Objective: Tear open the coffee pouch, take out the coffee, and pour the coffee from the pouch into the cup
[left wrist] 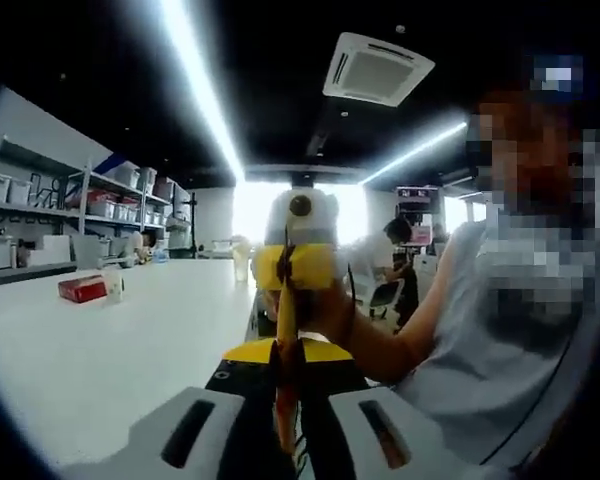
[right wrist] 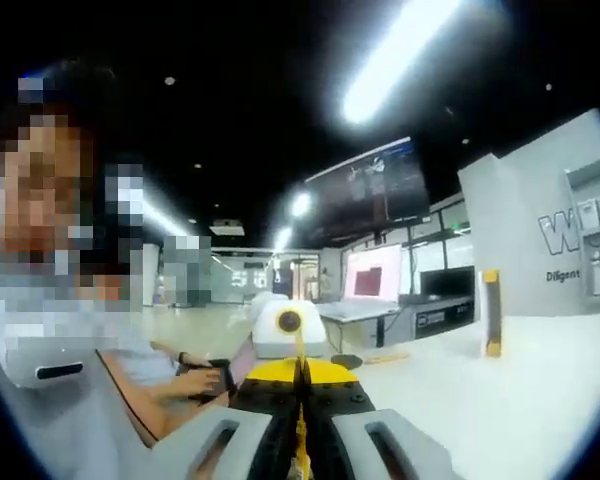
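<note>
The white table (left wrist: pixel 100 350) spreads toward nine o'clock in my left gripper view, with a red box (left wrist: pixel 82 288) and a small white cup (left wrist: pixel 113 285) far out on it. My left gripper (left wrist: pixel 285 425) is clamped on the yellow coffee pouch (left wrist: pixel 288 330), held edge-on at twelve o'clock. My right gripper (right wrist: pixel 301 440) pinches the same pouch's thin yellow edge (right wrist: pixel 301 420) from the opposite side.

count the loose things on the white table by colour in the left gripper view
red: 1, a small box
white: 1, a small cup right beside the box
pale, see-through: 1, a tall cup at the far edge
total: 3
All stand on the table.
</note>
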Demonstrator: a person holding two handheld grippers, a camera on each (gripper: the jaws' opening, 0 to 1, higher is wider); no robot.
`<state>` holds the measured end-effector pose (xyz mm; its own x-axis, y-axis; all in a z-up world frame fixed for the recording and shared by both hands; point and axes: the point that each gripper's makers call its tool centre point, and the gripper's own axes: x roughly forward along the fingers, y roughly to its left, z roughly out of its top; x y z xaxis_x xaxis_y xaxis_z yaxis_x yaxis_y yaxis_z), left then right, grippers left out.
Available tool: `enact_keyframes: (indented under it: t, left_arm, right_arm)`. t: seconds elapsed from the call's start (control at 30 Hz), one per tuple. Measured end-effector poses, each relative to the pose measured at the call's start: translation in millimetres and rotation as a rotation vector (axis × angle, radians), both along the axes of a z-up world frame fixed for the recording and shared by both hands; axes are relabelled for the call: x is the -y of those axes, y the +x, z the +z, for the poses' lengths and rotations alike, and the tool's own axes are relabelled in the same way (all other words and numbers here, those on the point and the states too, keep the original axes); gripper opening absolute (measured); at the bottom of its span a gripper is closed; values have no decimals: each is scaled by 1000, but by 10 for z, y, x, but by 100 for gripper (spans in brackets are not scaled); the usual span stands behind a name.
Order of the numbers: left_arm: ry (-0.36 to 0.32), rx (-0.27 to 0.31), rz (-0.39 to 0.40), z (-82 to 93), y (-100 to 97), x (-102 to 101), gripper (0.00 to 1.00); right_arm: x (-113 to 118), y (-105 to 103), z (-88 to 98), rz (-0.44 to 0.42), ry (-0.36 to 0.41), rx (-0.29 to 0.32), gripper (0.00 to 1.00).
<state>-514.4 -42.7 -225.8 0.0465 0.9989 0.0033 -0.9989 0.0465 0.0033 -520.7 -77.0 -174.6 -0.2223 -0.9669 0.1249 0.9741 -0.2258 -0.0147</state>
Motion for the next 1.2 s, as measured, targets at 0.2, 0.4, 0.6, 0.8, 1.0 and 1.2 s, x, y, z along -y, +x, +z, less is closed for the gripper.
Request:
enact_keyframes:
  t: [0.2,0.4,0.6,0.8,1.0,1.2]
  left_arm:
    - [-17,-24,6,-46,-23,-31,10]
    - [-12,-48,26,-50,-76,-30,10]
    - [-4,-56,45,-29,-116,-28,10]
    - [12,-57,81,-2,-186,10,10]
    - [25,-67,137,10,-317,63,10]
    - [8,-64,154,-34,-362,55,10]
  right_arm:
    - [-9,-1,-58,-3,10,0,1]
    - [-27,-22,-55,-4,0,-32,2]
    - [-57,-62,-36,-8,-27,-32,3]
    - [-43,-87,-56,-17,-17,-139,17]
    - [-54,-135,-79,-38,-20,-174,22]
    - [-127,-197,-94,-68,-29,-168,25]
